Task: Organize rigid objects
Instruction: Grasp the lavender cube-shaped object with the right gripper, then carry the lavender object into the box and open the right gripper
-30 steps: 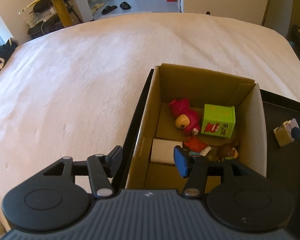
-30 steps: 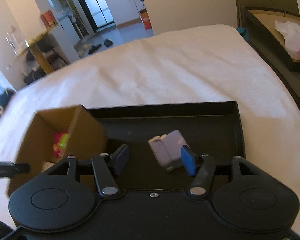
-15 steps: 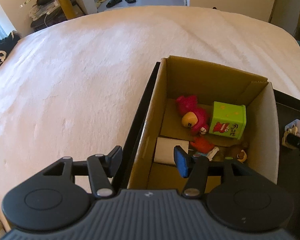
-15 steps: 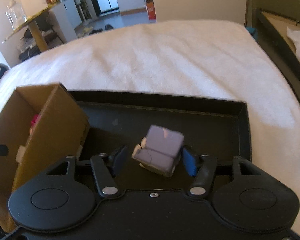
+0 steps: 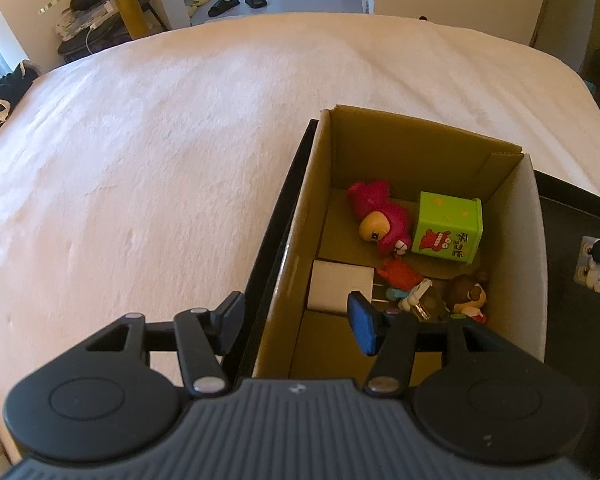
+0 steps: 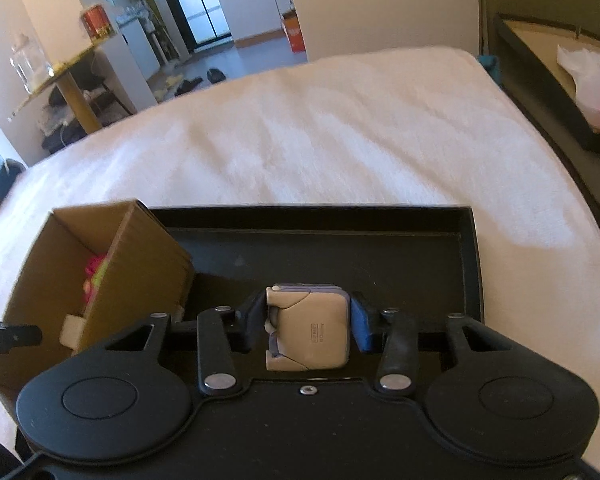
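Between the blue-padded fingers of my right hand-held gripper (image 6: pixel 306 330), a small boxy toy (image 6: pixel 308 330) is sitting clamped, its smooth beige plastic face with rounded corners turned toward the camera and a lilac edge showing along its top. I am holding it over the shallow black tray (image 6: pixel 470 256), a rigid rectangular piece with a low rim, which is lying on the white, softly napped bed cover (image 6: pixel 340 128).

My left hand-held gripper (image 5: pixel 296 326) is hanging with its fingers apart and nothing between them, straddling the near left wall of the open cardboard box (image 5: pixel 420 132). That box, plain brown corrugated board, is standing in the tray's left end. Inside it I am seeing a glossy green cube with a red cartoon print (image 5: pixel 448 228), a pink figure with a yellow face (image 5: pixel 380 216), a flat white block (image 5: pixel 340 286), a small orange-red piece (image 5: pixel 398 274) and a brown bear figure (image 5: pixel 468 294), all lying loosely on the box floor.
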A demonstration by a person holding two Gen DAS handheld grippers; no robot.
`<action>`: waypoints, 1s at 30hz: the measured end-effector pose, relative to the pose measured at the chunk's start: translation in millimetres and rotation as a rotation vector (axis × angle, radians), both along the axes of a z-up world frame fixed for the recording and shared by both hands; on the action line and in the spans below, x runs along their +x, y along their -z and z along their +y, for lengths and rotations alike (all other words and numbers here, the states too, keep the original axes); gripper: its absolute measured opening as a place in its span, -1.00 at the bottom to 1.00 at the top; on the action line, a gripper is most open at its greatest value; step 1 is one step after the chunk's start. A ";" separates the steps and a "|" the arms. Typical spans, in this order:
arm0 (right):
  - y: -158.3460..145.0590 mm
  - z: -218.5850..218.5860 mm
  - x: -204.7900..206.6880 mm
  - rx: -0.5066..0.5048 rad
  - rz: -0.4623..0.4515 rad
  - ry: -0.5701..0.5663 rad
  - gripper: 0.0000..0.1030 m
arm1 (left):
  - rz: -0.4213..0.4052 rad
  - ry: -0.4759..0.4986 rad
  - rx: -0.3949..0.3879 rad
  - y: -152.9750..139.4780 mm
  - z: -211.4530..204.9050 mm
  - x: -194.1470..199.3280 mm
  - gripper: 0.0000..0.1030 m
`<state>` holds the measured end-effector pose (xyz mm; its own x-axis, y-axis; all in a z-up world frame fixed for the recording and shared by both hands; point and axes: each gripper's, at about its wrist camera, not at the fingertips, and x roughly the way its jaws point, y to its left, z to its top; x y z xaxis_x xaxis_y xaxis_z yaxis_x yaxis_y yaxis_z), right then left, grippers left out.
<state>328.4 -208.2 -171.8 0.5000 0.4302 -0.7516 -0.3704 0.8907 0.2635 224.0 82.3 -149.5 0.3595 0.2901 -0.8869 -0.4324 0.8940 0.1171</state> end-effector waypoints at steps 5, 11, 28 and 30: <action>-8.9 -0.1 -1.4 0.018 -0.009 -0.005 -0.17 | -0.009 -0.003 -0.014 -4.0 4.3 -6.5 0.08; -34.5 6.2 -11.1 0.069 -0.055 -0.026 -0.17 | -0.017 -0.006 -0.031 -8.8 9.8 -14.0 0.08; -82.2 43.1 -40.6 0.153 -0.143 -0.171 -0.16 | -0.065 0.059 -0.082 -15.3 17.1 -30.6 0.07; -83.0 49.5 -44.4 0.157 -0.140 -0.189 -0.16 | -0.073 0.066 -0.092 -14.9 19.0 -31.9 0.06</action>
